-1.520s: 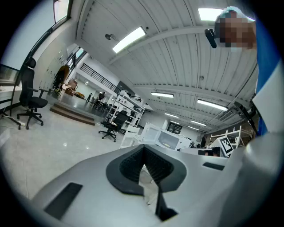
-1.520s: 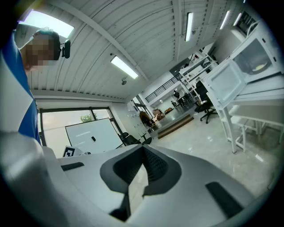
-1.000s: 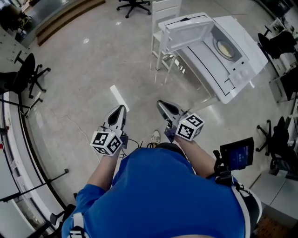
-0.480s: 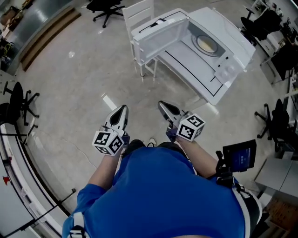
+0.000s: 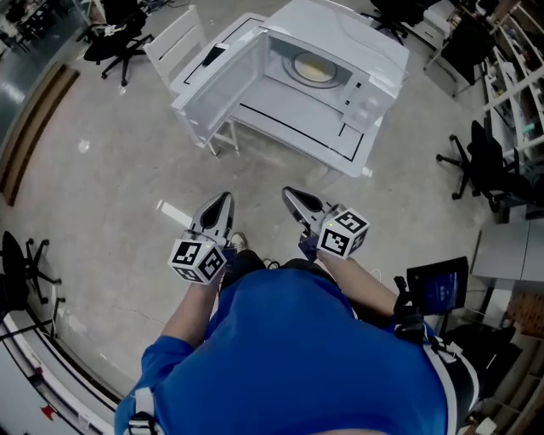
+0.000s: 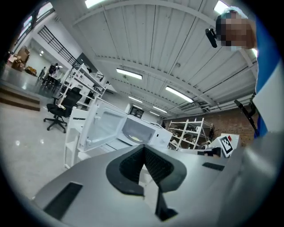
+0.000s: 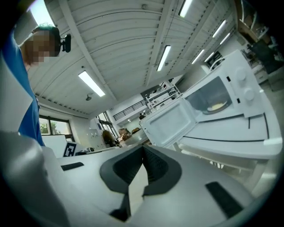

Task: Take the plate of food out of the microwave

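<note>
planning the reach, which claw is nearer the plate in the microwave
Right. The right claw is short of the plate, almost in line with it; the left claw is farther left, before the open door.

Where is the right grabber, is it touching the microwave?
Apart. The head view shows a stretch of bare floor between the right gripper and the microwave, which sits farther ahead on its white table.

The microwave [image 5: 340, 30] looks smooth, glossy white; the floor [image 5: 110, 170] polished, reflective.
</note>
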A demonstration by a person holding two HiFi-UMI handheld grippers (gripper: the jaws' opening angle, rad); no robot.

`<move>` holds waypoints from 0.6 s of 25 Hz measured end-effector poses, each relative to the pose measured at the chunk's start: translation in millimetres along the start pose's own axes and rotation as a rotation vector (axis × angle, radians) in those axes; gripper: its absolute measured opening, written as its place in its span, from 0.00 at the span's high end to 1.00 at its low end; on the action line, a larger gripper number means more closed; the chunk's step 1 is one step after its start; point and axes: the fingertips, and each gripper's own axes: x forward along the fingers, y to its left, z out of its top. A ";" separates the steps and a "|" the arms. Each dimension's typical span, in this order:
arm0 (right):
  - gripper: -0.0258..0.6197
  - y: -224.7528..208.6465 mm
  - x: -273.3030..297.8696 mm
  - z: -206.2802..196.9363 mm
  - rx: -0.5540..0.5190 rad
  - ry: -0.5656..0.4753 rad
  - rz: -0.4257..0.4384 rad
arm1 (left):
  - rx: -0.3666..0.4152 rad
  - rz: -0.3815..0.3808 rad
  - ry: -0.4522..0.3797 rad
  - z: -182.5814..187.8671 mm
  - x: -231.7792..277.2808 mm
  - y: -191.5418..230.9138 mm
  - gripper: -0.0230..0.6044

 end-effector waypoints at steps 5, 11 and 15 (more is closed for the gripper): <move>0.95 -17.1 2.5 19.9 0.003 -0.054 -0.086 | -0.006 -0.096 0.039 6.1 38.8 4.6 0.95; 0.95 -33.7 13.7 37.4 0.021 -0.123 -0.191 | 0.000 -0.199 0.097 15.9 74.5 15.8 0.95; 0.95 -34.3 20.4 49.0 0.025 -0.164 -0.237 | 0.015 -0.257 0.122 28.3 91.8 18.6 0.95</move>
